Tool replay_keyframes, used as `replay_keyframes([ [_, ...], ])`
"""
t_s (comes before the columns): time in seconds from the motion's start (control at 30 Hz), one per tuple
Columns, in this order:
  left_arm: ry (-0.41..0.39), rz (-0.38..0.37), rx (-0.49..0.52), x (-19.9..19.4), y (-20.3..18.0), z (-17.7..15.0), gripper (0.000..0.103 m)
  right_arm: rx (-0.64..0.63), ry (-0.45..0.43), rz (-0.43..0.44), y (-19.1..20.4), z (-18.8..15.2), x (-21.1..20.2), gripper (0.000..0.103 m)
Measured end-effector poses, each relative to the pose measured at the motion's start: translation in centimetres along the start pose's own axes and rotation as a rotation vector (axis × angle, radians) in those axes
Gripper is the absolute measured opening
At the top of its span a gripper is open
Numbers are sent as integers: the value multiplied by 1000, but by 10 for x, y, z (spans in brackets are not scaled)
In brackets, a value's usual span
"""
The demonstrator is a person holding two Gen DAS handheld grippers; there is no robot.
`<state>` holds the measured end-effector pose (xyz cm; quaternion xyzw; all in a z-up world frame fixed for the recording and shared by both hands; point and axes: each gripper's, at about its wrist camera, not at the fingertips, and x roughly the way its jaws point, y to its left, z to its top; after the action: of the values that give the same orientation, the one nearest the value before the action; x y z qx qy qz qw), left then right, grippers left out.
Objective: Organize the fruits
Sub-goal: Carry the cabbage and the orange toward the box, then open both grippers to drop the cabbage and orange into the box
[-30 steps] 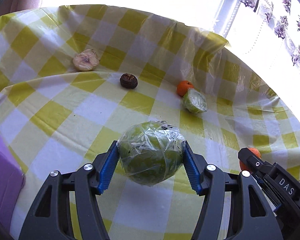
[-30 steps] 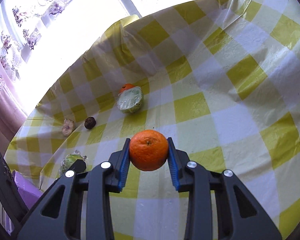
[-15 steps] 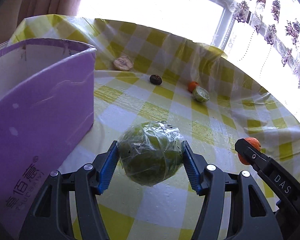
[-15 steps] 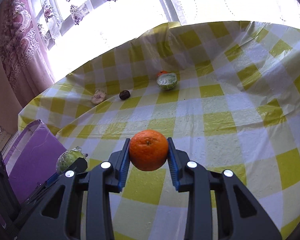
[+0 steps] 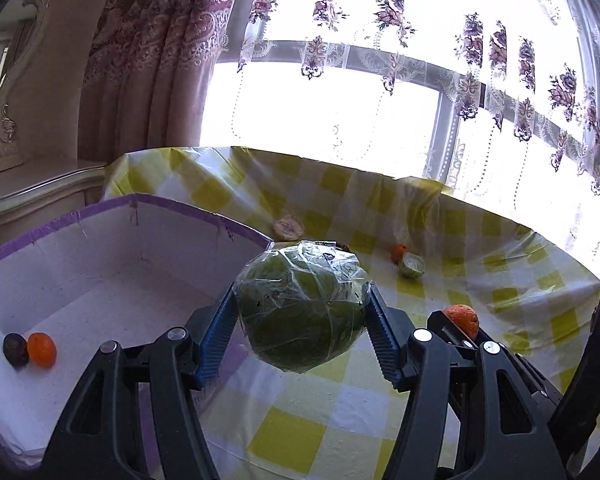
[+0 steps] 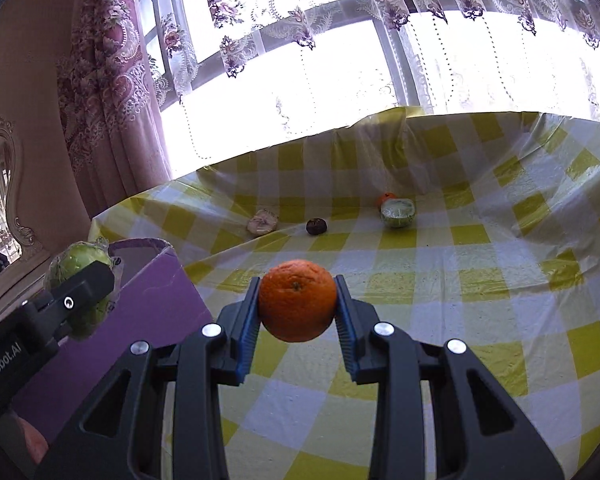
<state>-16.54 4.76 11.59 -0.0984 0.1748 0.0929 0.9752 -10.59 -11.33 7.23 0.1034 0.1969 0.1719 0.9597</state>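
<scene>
Two claws are both loaded: the left claw (image 5: pixel 300 316) is clamped on a plastic-wrapped green fruit (image 5: pixel 302 308), held in the air just beside the rim of the purple box (image 5: pixel 100 240), and the right claw (image 6: pixel 297 304) grips an orange (image 6: pixel 297 300) above the checked counter (image 6: pixel 480 288). Inside the box lie a small orange (image 5: pixel 41 350) and a dark fruit (image 5: pixel 15 349), touching.
</scene>
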Motion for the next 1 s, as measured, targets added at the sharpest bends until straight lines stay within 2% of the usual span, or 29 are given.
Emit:
replay_keyframes([
  [0.23,-33,98,-34,-31,35,24,60,-98,-53,96,54,11,-21,35],
  [0.53,-65,203,-57,-63,83,40,60,-211,-75,205,122,20,-34,35],
  [0.77,-35,268,-59,-66,121,51,60,-301,-44,262,172,18,-25,35],
  [1.0,33,329,-82,-50,163,53,60,-408,41,288,218,7,-5,35],
])
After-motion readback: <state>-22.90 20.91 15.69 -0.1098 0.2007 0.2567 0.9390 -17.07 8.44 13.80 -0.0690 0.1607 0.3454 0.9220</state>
